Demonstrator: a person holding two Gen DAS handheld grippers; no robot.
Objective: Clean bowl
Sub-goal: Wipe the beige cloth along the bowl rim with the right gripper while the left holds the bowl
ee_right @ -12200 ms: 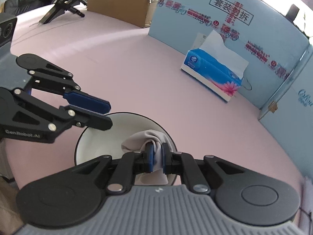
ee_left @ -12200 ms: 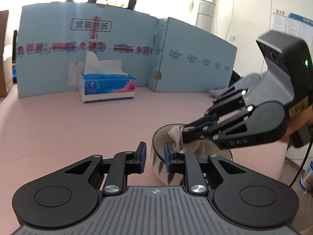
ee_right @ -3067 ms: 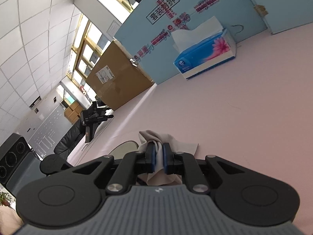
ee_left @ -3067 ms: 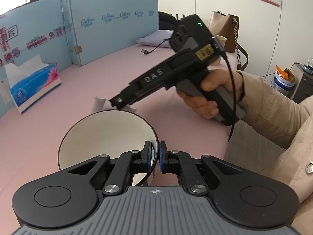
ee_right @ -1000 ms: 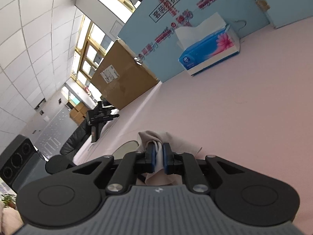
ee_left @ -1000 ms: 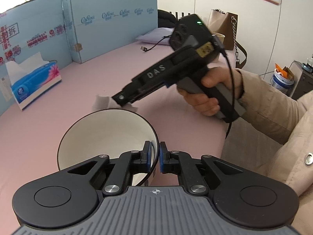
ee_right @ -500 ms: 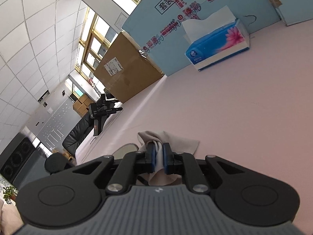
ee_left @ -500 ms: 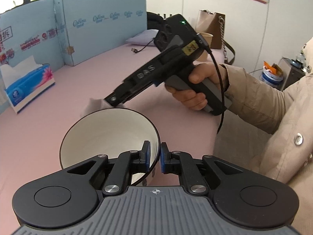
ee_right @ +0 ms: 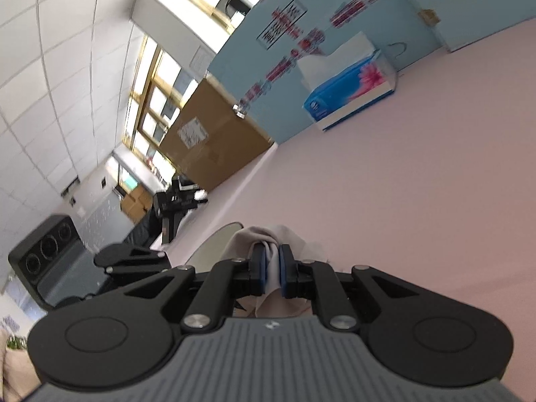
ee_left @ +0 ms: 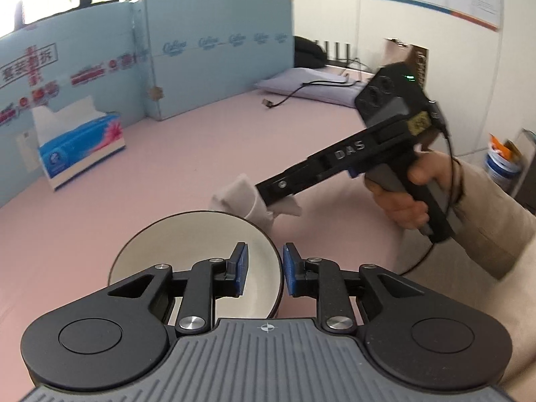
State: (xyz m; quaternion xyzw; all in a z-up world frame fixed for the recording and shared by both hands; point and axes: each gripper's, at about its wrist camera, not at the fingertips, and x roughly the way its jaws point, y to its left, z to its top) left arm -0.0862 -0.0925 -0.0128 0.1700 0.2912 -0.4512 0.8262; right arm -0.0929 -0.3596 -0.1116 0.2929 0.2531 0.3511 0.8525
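Bowl now released; left tongs parted.

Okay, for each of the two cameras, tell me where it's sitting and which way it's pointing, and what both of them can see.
Left wrist: rides the left gripper, open astride the bowl rim, facing the table; the person's right hand shows.
Right wrist: rides the right gripper, shut on the cloth, rolled sideways, facing table and ceiling.
Shared: bowl, cloth, tissue box, blue cardboard panels.
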